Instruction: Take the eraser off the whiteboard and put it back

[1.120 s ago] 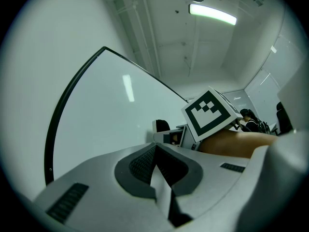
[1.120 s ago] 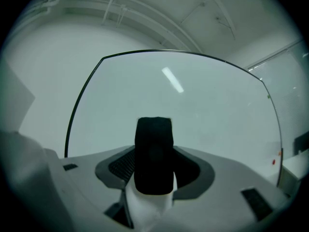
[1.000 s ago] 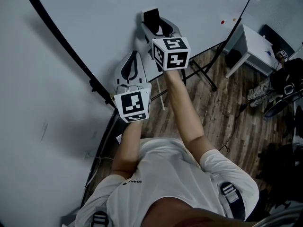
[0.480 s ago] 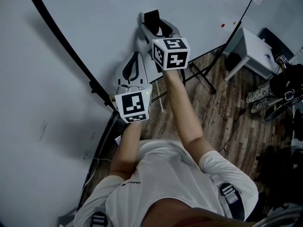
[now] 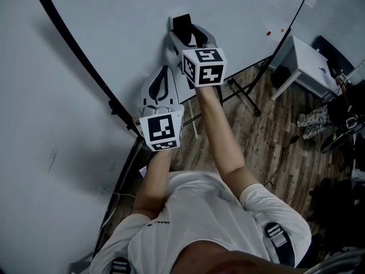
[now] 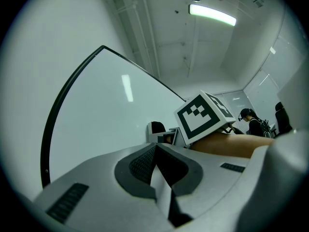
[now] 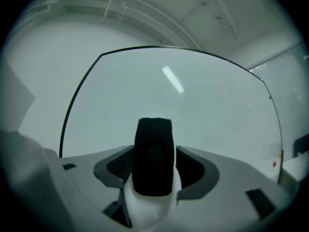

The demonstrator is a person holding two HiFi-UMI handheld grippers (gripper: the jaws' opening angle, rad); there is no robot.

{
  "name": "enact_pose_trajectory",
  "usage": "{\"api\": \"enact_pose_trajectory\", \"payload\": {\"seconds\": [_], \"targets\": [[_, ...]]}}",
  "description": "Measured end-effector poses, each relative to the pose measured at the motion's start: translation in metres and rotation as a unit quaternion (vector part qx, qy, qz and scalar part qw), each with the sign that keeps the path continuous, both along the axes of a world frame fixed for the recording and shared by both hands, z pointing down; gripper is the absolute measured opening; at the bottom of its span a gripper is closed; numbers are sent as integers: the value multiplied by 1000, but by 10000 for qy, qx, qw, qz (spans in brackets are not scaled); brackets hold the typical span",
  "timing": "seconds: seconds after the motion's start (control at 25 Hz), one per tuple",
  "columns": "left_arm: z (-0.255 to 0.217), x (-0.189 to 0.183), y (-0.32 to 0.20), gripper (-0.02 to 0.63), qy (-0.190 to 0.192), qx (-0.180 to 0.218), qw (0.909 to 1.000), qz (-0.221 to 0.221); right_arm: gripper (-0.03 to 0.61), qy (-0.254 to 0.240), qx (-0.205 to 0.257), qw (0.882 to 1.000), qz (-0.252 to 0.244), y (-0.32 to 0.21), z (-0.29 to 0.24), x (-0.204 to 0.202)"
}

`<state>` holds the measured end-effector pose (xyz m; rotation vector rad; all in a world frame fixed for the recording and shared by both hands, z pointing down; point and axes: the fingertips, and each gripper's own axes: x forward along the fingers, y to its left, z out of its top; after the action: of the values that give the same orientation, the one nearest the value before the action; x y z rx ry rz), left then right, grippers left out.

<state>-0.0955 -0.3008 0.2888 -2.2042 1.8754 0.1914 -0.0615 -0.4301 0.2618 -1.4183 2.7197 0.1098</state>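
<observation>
Right gripper (image 7: 154,162) jaws are opening around the eraser (image 7: 153,149) at lower centre; it should be sitting flat against the whiteboard (image 7: 193,105) before withdrawing; left gripper (image 6: 155,148) is hanging closed, empty

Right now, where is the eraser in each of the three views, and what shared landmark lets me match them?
Head view: the eraser is top centre, in the right gripper, whose jaws are opening.
Left gripper view: a small dark shape near the centre, left of the marker cube.
Right gripper view: large, lower centre, between the jaws.
Shared landmark: the black-framed whiteboard behind it.
</observation>
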Motion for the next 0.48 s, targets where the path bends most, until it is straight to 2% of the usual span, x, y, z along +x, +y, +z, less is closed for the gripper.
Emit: {"api": "enact_pose_trajectory", "payload": {"seconds": [0.08,0.48], "targets": [[0,1,1,3,10,1,10000,6,284,7,24,10000,-34,1,1,1],[6,10,2,3,17,-110,9999,125,287,-250,40,9996,-105,15,2,16]]}}
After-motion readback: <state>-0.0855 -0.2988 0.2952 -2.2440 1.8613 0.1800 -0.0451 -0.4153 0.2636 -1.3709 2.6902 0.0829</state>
